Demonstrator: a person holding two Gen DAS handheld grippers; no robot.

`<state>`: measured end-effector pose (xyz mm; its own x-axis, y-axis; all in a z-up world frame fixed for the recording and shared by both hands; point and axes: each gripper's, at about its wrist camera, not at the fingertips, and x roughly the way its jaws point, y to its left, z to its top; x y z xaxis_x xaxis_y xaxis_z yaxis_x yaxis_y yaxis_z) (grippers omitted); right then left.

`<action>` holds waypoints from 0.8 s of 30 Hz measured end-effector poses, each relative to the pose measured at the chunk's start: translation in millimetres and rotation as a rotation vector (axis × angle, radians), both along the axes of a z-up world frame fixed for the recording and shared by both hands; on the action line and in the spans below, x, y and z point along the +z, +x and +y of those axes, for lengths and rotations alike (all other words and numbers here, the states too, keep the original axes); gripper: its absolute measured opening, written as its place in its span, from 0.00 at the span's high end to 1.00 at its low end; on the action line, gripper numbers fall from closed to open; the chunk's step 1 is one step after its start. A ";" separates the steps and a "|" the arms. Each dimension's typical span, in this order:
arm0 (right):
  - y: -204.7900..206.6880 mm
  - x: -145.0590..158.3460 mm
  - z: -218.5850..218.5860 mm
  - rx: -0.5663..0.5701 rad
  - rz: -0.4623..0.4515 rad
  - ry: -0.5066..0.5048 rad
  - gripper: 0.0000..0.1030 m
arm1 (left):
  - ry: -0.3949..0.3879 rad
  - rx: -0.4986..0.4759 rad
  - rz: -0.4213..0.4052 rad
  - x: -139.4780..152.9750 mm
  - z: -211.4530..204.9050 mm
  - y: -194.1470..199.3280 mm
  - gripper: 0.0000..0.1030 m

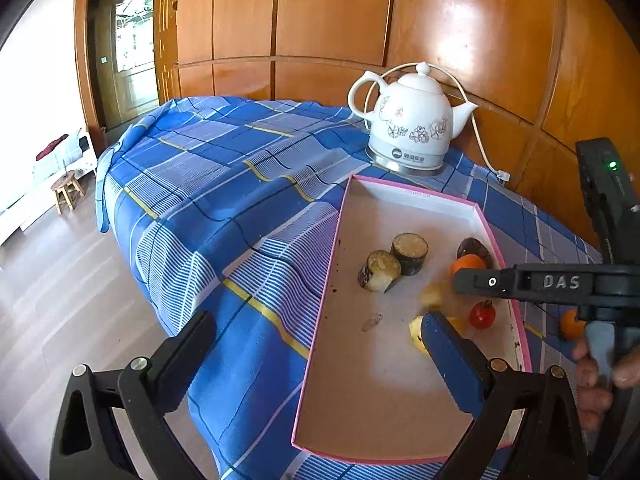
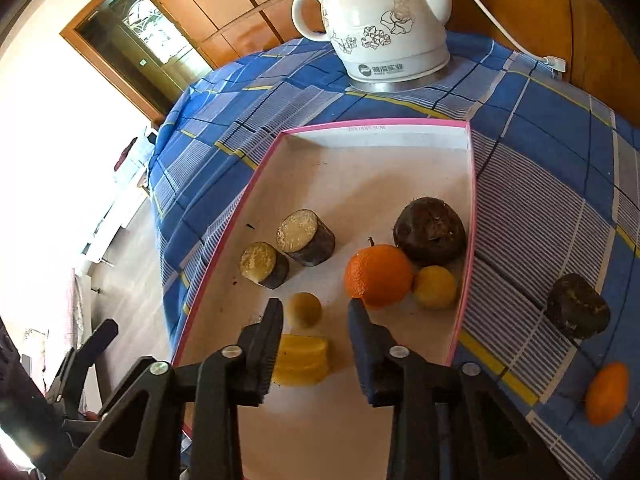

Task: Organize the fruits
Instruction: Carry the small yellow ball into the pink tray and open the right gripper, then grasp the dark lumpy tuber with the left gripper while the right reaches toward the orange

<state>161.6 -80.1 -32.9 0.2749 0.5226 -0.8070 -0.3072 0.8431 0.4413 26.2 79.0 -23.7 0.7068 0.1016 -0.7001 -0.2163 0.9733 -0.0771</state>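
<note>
A pink-rimmed white box (image 2: pixel 466 216) (image 1: pixel 340 216) lies on the checked cloth. In it are two dark cut cylinders (image 2: pixel 306 237) (image 1: pixel 409 252), an orange (image 2: pixel 378 275), a dark round fruit (image 2: pixel 430 229), a small yellow fruit (image 2: pixel 435 286), a pale round fruit (image 2: pixel 305 309) and a yellow cut piece (image 2: pixel 302 358). A red cherry tomato (image 1: pixel 482 315) shows in the left wrist view. My right gripper (image 2: pixel 315 306) is open and empty above the box, just over the pale fruit. My left gripper (image 1: pixel 316 328) is open wide and empty over the box's left rim.
A white electric kettle (image 2: pixel 386 24) (image 1: pixel 408 124) with its cord stands behind the box. Outside the box on the right lie a dark chunk (image 2: pixel 577 306) and an orange fruit (image 2: pixel 606 394). The table edge drops to the floor on the left.
</note>
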 end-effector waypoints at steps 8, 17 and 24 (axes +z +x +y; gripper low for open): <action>-33.2 29.6 -21.7 0.014 -0.139 -0.090 0.66 | -0.005 -0.035 -0.009 4.5 -12.8 -2.2 0.00; -68.2 28.1 -68.7 -0.029 -0.171 -0.175 0.66 | -0.016 -0.107 -0.028 14.7 -32.4 -7.1 0.00; -82.7 24.4 -112.5 -0.092 -0.165 -0.218 0.66 | 0.022 -0.144 -0.027 17.9 -50.6 -9.9 0.00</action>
